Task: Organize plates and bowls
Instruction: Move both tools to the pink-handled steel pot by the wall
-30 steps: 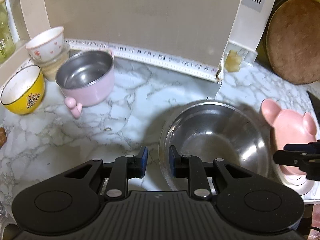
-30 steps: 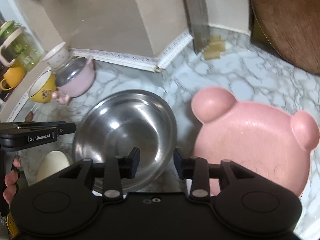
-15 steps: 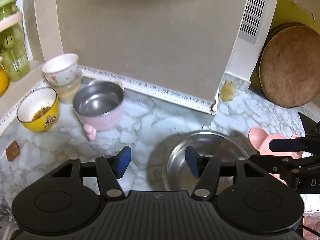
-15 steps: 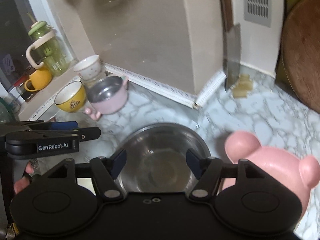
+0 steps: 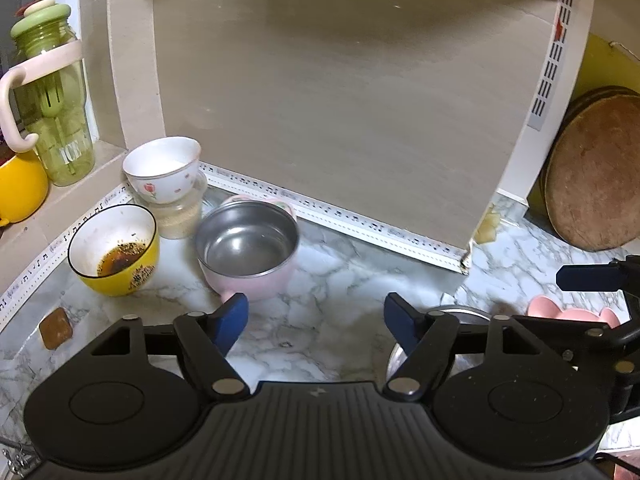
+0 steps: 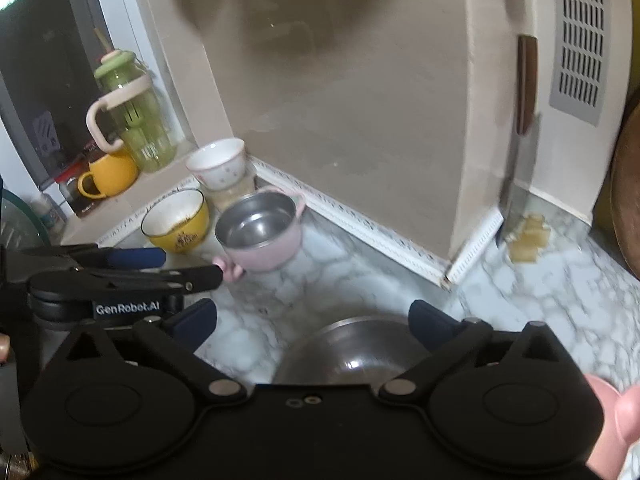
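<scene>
A large steel bowl sits on the marble counter, mostly hidden under my right gripper, which is open and empty above it. Its rim also shows in the left wrist view. My left gripper is open and empty over bare counter. A pink steel-lined bowl stands ahead of it, also in the right wrist view. A dirty yellow bowl and a white flowered bowl on a jar stand at the left. A pink bear-shaped plate lies right.
A beige wall block rises behind the counter. A green bottle and a yellow mug stand on the window ledge. Round wooden boards lean at the right. A cleaver hangs on the wall.
Both grippers have opened wide and pulled up and back from the steel bowl and pink plate. The steel bowl stays on the counter.
</scene>
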Demonstrator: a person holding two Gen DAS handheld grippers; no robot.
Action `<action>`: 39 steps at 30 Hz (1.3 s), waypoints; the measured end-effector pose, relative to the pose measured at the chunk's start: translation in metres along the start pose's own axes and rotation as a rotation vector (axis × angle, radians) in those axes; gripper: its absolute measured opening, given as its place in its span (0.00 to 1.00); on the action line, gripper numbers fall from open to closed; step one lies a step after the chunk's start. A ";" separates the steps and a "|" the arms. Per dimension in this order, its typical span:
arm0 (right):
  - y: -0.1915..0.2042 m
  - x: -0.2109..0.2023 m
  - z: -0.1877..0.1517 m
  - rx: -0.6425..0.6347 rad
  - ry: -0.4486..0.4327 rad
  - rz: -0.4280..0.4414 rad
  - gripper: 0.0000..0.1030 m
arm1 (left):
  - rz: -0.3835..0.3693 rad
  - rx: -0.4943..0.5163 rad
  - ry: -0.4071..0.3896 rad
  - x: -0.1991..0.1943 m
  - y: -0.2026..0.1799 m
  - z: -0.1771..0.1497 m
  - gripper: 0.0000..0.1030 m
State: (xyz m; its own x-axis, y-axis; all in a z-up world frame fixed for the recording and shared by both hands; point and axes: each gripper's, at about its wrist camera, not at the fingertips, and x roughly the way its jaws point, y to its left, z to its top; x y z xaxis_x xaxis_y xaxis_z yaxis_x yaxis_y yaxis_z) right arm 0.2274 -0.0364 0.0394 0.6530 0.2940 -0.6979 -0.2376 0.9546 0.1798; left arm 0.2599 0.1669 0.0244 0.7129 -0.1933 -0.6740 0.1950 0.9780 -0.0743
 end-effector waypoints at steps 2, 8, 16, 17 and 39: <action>0.004 0.007 0.004 -0.011 0.004 -0.001 1.00 | 0.001 -0.005 -0.007 0.003 0.005 0.003 0.76; 0.012 0.035 0.021 -0.002 0.030 -0.015 1.00 | 0.023 -0.023 -0.017 0.019 0.024 0.021 0.76; 0.019 0.083 0.042 0.011 0.055 -0.051 1.00 | 0.040 -0.090 0.055 0.062 0.072 0.044 0.76; 0.021 0.090 0.046 0.012 0.056 -0.060 1.00 | 0.047 -0.096 0.064 0.069 0.077 0.047 0.76; 0.037 0.220 0.066 0.053 0.169 -0.116 0.76 | 0.127 -0.123 0.163 0.182 0.116 0.062 0.75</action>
State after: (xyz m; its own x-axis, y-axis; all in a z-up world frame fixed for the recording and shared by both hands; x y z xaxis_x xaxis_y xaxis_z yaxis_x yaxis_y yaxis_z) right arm 0.4098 0.0669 -0.0618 0.5426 0.1743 -0.8217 -0.1273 0.9840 0.1247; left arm 0.4540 0.2406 -0.0614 0.6062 -0.0629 -0.7928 0.0199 0.9978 -0.0640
